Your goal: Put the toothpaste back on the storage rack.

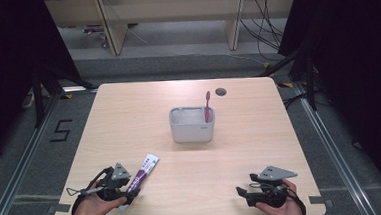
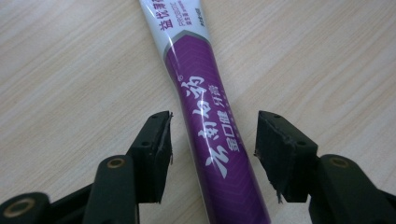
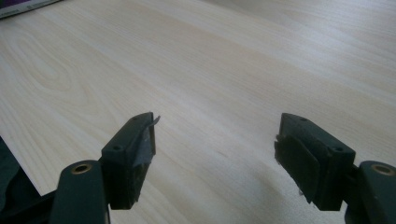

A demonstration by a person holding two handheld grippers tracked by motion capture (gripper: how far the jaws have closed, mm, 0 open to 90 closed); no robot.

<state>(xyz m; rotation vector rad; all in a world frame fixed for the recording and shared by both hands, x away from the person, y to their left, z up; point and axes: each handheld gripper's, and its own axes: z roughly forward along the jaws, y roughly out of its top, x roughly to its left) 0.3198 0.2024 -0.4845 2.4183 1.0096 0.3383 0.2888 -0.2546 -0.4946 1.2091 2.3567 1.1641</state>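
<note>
High view: the toothpaste tube (image 1: 143,173) lies near-left on the table (image 1: 191,157), long axis slanting far-right, at the left gripper (image 1: 126,190). Left gripper view: jaws straddle it, seemingly not touching. Right gripper view: right gripper (image 3: 215,154) spread, empty.

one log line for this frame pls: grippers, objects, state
left gripper: open, jaws astride purple-and-white toothpaste tube, pads apart from it | right gripper: open, idle above wooden table | pink toothbrush: upright in grey plastic holder

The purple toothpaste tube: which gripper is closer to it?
Left. The left gripper straddles the toothpaste tube, pads not yet touching; the right gripper rests far across the table.
</note>
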